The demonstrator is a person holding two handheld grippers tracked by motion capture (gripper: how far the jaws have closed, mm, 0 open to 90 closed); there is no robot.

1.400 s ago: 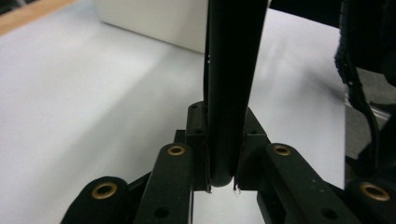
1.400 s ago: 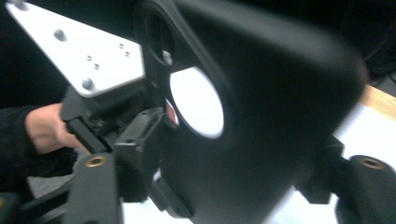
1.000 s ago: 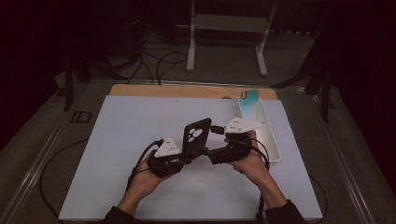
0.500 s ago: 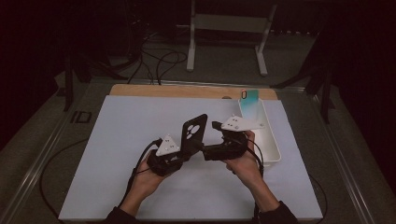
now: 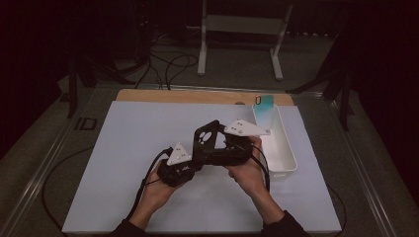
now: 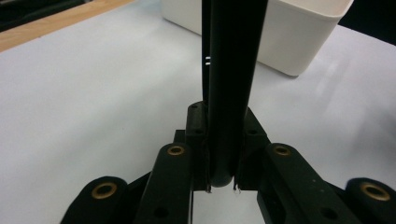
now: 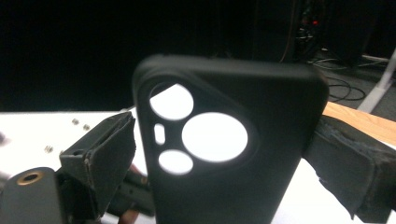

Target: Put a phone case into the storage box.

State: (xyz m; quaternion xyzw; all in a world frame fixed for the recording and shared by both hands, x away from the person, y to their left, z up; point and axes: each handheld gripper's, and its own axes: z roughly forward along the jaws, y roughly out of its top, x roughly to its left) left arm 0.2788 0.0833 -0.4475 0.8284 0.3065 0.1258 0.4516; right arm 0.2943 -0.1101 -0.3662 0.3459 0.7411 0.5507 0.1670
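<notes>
Here my left tongs (image 5: 195,160) are clamped on the black phone case (image 5: 206,140) — in the left gripper view I look straight along the case's thin edge (image 6: 231,88), its rounded end seated low between the two jaws, which press against it from either side. The gap between them is narrow, no wider than the case is thick. From above, the case stands up off the white tabletop (image 5: 123,148), tilted, with its round camera cut-outs showing near the top end.

My right tongs (image 5: 217,153) come in from the other side, level with the case and close against my left ones. In the right gripper view the case (image 7: 229,140) stands right in front of the camera, back face toward it, with the large round cut-outs and the small slot bright against the black. The right jaws stand apart — one pad (image 7: 105,158) sits at the left of the case, the other (image 7: 350,163) at the right, by its edge. Whether either pad actually presses on the case I cannot tell; the near one looks to have a little space beside it.

Just beside my right hand (image 5: 249,173) lies the long white bin (image 5: 286,158), and a teal phone (image 5: 264,101) leans at its far end. A strip of bare wood (image 5: 163,96) runs along the far edge of the white sheet.
</notes>
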